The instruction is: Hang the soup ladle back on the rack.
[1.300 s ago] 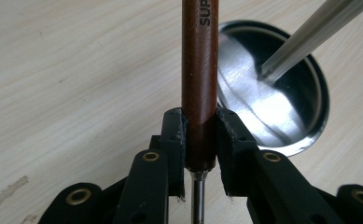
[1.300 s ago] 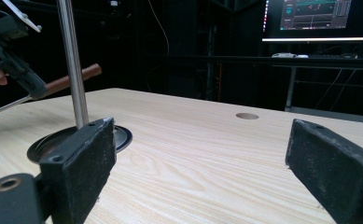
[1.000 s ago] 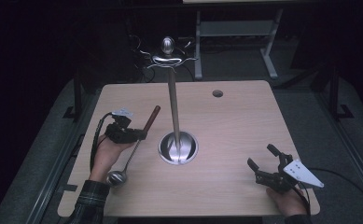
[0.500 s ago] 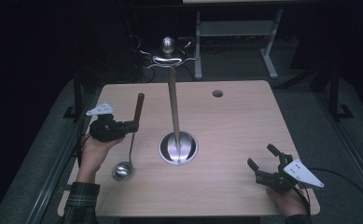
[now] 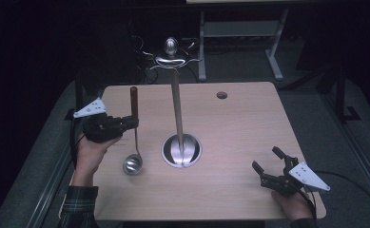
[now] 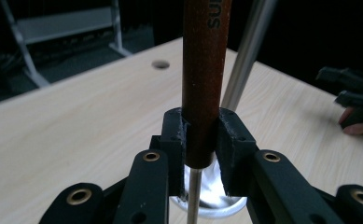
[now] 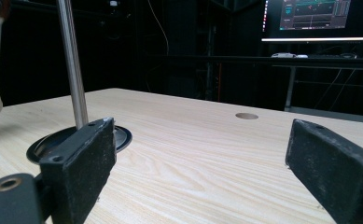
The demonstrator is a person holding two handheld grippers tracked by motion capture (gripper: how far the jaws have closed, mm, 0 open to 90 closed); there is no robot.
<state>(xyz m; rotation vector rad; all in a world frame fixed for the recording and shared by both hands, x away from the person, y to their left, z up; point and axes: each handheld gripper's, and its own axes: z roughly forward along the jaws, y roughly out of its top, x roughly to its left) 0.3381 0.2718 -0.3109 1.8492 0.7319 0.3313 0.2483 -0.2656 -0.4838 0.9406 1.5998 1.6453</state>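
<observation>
Lifted and swung upright since a second before: ladle [image 5: 134, 137], earlier slanting low toward the near left corner of the surface [image 5: 239, 123], now standing near vertical by the left edge. Pinched at the bottom of its brown wooden handle [image 6: 206, 70] by the left tool [image 6: 201, 149], pads tight on both sides. Bowl hanging low, just clear of the wood. Held that way, probably, to bring the handle's top up toward the hooks of the steel stand [image 5: 175, 99] rising from mid-surface. Parked by the near right corner, right tool [image 5: 268, 167], spread wide, nothing between its pads.
</observation>
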